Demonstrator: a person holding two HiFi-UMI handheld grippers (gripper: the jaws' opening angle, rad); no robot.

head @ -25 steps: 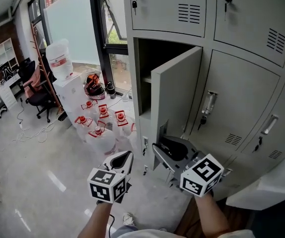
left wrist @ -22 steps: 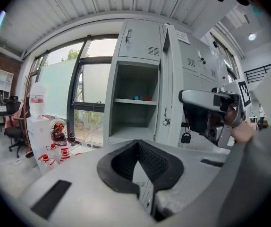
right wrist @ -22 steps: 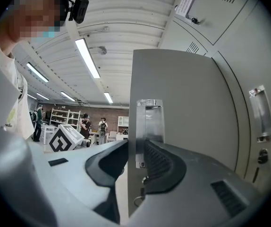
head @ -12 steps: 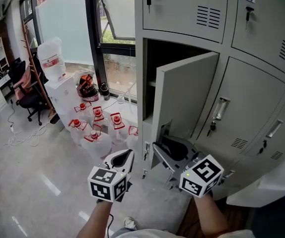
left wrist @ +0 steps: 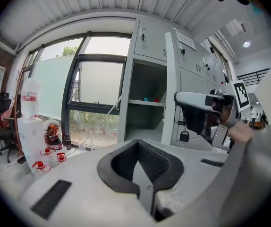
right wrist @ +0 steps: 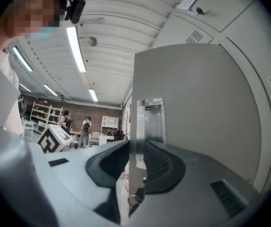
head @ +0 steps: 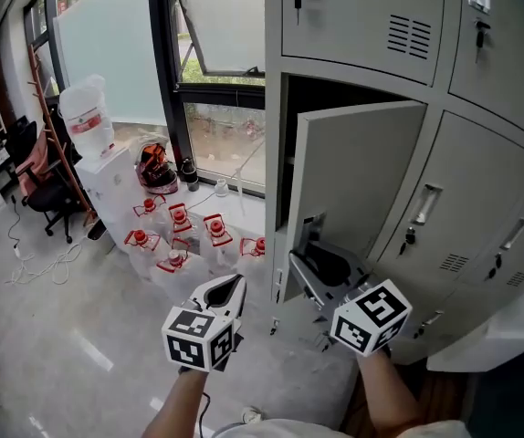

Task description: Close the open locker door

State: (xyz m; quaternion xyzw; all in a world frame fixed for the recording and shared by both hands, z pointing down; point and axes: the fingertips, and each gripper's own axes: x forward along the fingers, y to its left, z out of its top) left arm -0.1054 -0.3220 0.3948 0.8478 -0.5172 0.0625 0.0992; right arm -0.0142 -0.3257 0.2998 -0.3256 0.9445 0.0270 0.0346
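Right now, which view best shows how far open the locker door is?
Head view: the whole locker door shows, swung out from its dark compartment. Right gripper view is too close, filled by its face; left gripper view catches only its thin edge.

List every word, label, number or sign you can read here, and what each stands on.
No text here can be read.
Red label on the water bottle: too small.
White sticker on the upper locker: blurred.
Left marker cube, right marker cube: black square patterns only, no letters or numbers.
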